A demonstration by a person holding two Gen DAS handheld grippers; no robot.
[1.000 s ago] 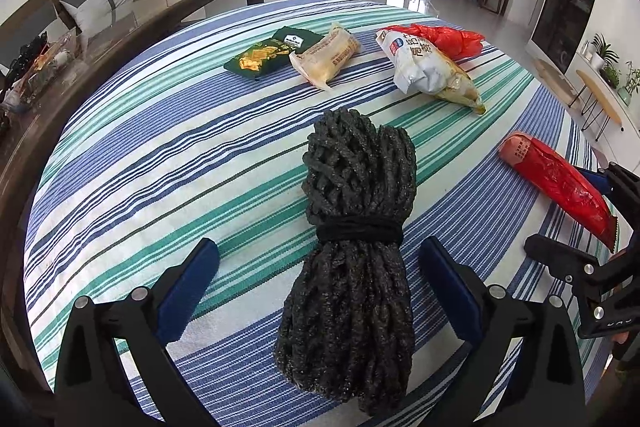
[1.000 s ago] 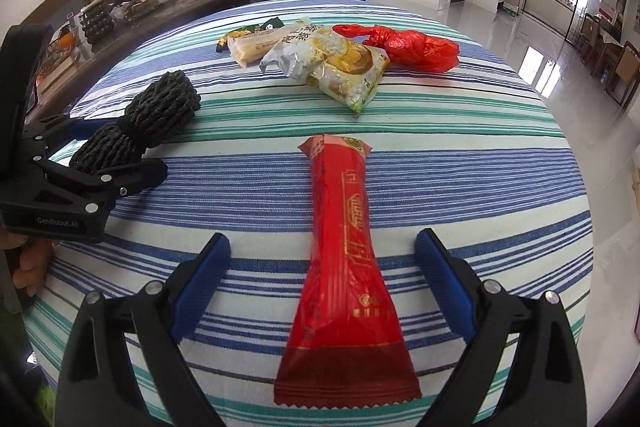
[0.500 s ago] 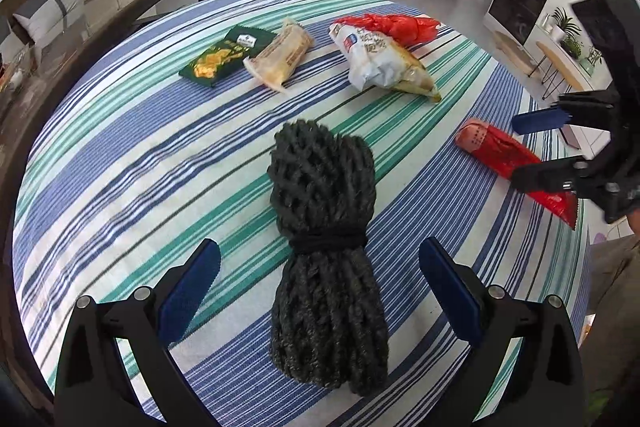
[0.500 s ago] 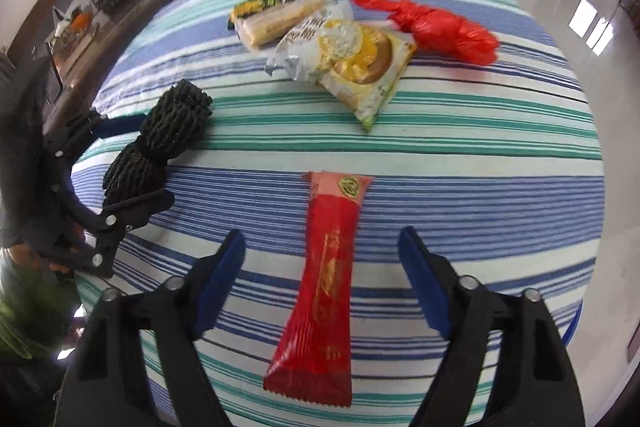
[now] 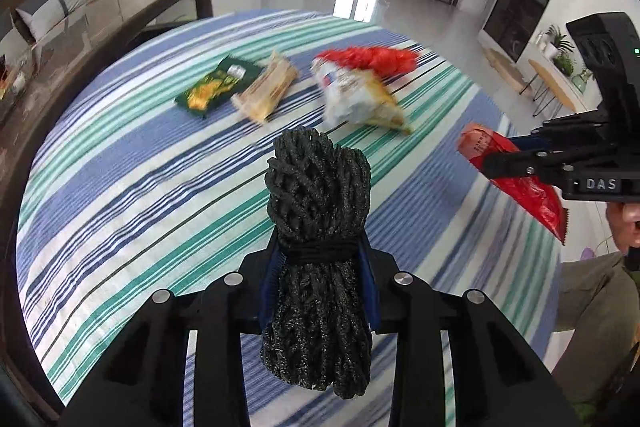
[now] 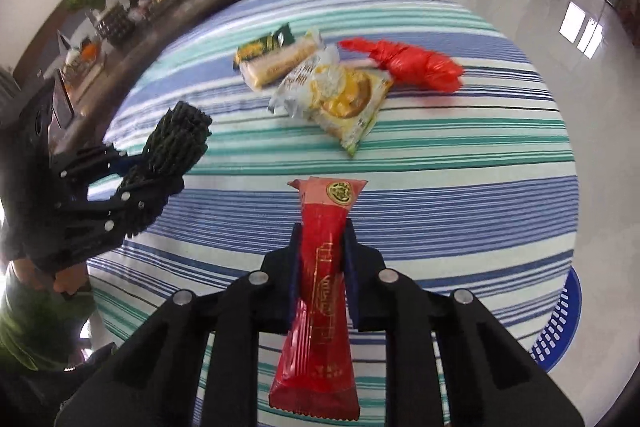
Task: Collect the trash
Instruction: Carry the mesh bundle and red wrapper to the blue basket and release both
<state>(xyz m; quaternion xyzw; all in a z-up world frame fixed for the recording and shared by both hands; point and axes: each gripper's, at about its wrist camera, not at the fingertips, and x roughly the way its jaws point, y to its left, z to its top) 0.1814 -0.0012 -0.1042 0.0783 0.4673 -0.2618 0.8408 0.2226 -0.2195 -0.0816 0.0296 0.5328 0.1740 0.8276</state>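
left gripper (image 5: 318,259), black w/ blue pads: jaws have just been closing, now pinched tight on a black knotted mesh/rope bundle (image 5: 316,227) at its tied waist. bundle sticks out both sides of the pads, top half fanned above, lower half hanging toward cam. in right wrist view the same bundle (image 6: 176,143) sits in that gripper, appears lifted clear of the cloth, tilted.

right gripper (image 6: 321,259), same build: jaws have just been closing, now narrow, clamped on a long flat red foil snack wrapper (image 6: 320,291) w/ gold print. pads grip it abt mid-length; serrated end hangs near cam, gold-seal end points away. from left wrist view the wrapper (image 5: 516,183) is seen edge-on in the right gripper, off the table.

below both: round table w/ blue/green/white striped cloth (image 6: 460,195).

further out on cloth, a cluster, blurred in left view:
- white-and-yellow crinkled plastic snack bag (image 6: 340,95), nearest of the cluster
- tan clear-wrapped biscuit pack (image 6: 280,65), just beside it, touching or overlapping
- dark green flat packet w/ yellow print (image 6: 262,45), behind biscuit pack, partly under it
- crumpled red plastic bag (image 6: 412,65), to the right of snack bag, edges touching

blue perforated plastic basket (image 6: 556,323) pokes out past table rim at lower right.

far: dark wooden bench/table (image 5: 120,11) beyond the cloth, cluttered w/ small items; glossy pale floor; dining chairs at back.

person's sleeve, greenish (image 5: 592,307), at right edge.
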